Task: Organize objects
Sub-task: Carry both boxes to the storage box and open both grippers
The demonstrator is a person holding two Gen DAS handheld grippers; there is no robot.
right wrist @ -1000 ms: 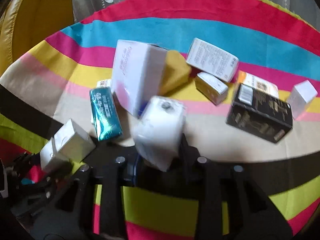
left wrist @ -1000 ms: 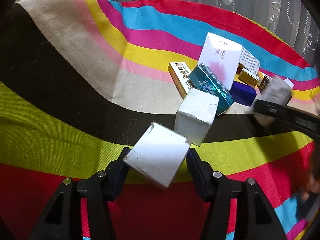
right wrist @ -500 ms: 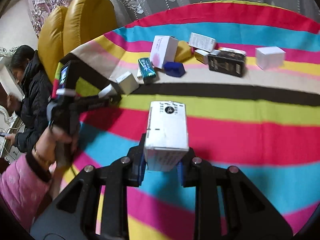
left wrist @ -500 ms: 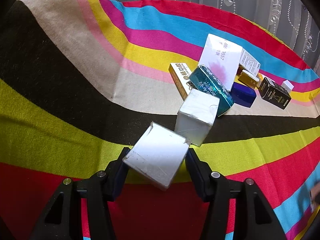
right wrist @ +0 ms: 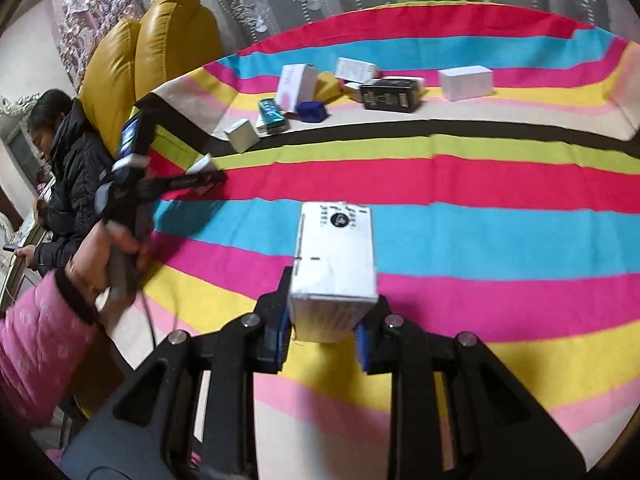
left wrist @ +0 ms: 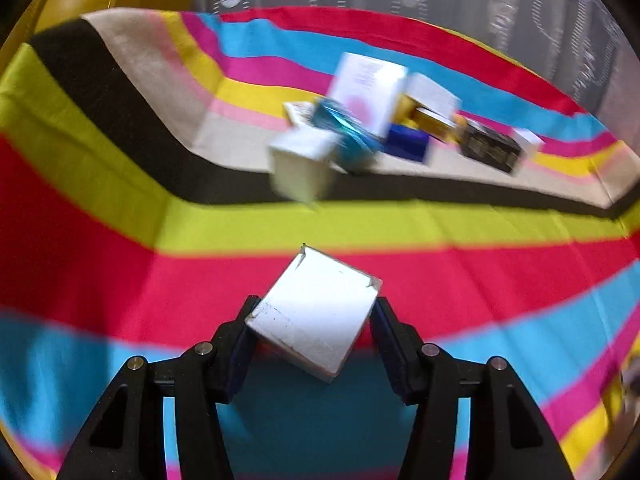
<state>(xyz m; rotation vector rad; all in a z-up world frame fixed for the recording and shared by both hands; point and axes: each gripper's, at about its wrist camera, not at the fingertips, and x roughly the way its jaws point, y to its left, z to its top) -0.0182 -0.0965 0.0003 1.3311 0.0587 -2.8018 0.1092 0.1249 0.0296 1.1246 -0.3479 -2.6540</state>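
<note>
My left gripper (left wrist: 314, 322) is shut on a small white cube box (left wrist: 314, 312), held tilted above the striped cloth; it also shows in the right wrist view (right wrist: 200, 178) at the left. My right gripper (right wrist: 322, 334) is shut on a tall white box with black print (right wrist: 336, 264), held over the blue and pink stripes. A pile of boxes lies at the far side: a white cube box (left wrist: 302, 168), a teal box (left wrist: 344, 136), a large white-pink box (left wrist: 368, 88), a dark blue box (left wrist: 406, 142) and a black box (left wrist: 490, 148).
A lone white box (right wrist: 466, 82) stands at the far right of the cloth. Yellow sofa cushions (right wrist: 160, 48) rise at the left. A seated person in a dark jacket (right wrist: 70, 168) is beside them. Lace curtains hang behind.
My left gripper has pulled back from the pile with the white cube box, now over the red and blue stripes. My right gripper has also drawn further back with its box.
</note>
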